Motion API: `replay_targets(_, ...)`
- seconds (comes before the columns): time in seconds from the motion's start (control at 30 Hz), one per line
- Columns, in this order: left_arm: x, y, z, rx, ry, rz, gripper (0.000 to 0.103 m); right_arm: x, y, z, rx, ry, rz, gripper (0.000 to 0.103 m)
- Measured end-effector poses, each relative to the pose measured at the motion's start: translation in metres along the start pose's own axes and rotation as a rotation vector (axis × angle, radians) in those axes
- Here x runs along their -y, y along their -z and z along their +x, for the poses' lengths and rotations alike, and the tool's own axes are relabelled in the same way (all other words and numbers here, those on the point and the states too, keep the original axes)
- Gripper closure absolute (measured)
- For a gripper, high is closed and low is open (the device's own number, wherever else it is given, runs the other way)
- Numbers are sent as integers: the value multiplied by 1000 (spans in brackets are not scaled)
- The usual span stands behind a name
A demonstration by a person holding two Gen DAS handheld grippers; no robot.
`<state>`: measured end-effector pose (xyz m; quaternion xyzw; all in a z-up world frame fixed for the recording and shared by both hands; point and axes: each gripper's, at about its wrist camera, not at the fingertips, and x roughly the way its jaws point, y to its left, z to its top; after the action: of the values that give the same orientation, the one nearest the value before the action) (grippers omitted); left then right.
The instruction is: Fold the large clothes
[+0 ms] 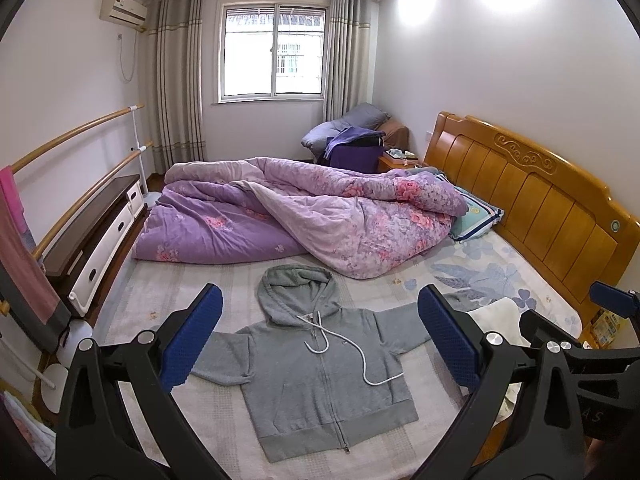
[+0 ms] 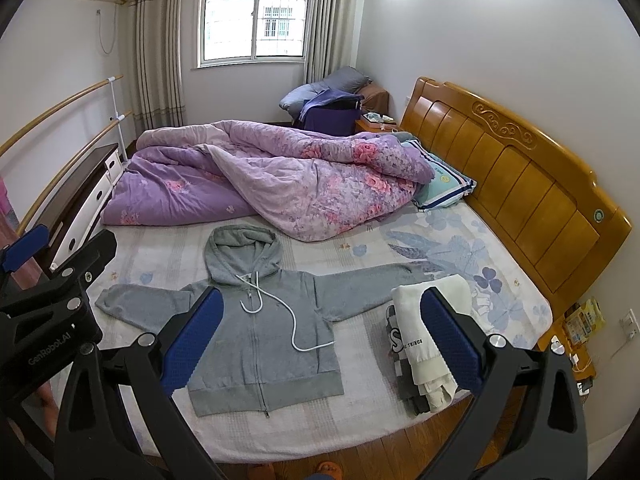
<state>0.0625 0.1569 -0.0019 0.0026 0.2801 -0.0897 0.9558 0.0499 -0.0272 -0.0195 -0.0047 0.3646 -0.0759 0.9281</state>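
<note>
A grey zip-up hoodie point(image 1: 320, 392) point(image 2: 264, 340) lies flat and face up on the bed point(image 2: 352, 412), hood toward the quilt, both sleeves spread sideways, white drawstring trailing over its chest. My left gripper point(image 1: 320, 340) hovers open above the hoodie with nothing between its blue pads. My right gripper point(image 2: 322, 342) is also open and empty, held above the hoodie's right side and a stack of folded clothes point(image 2: 424, 344). In the left wrist view the right gripper's black frame shows at the right edge; in the right wrist view the left one sits at the left edge.
A crumpled purple floral quilt point(image 1: 304, 216) fills the far half of the bed, with a pillow point(image 1: 476, 216) by the wooden headboard point(image 1: 532, 208). A low cabinet point(image 1: 100, 236) and wooden rails stand left of the bed. Wooden floor and feet show at the near edge.
</note>
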Motion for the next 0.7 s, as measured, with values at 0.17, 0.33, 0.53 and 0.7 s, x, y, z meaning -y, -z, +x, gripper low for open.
replay_targets(0.17, 2, 1, -1, 0, 0, 1, 5, 1, 0, 0, -1, 0, 0, 8)
replay_targets(0.33, 2, 1, -1, -1, -1, 1, 5, 0, 0, 0, -2, 0, 0, 8)
replay_targets(0.53, 3, 2, -2, 3, -2, 2, 5, 2, 1, -1, -2, 0, 1, 8)
replay_targets(0.7, 3, 3, -3, 5, -2, 4, 5, 2, 2, 0, 0, 2, 1, 8)
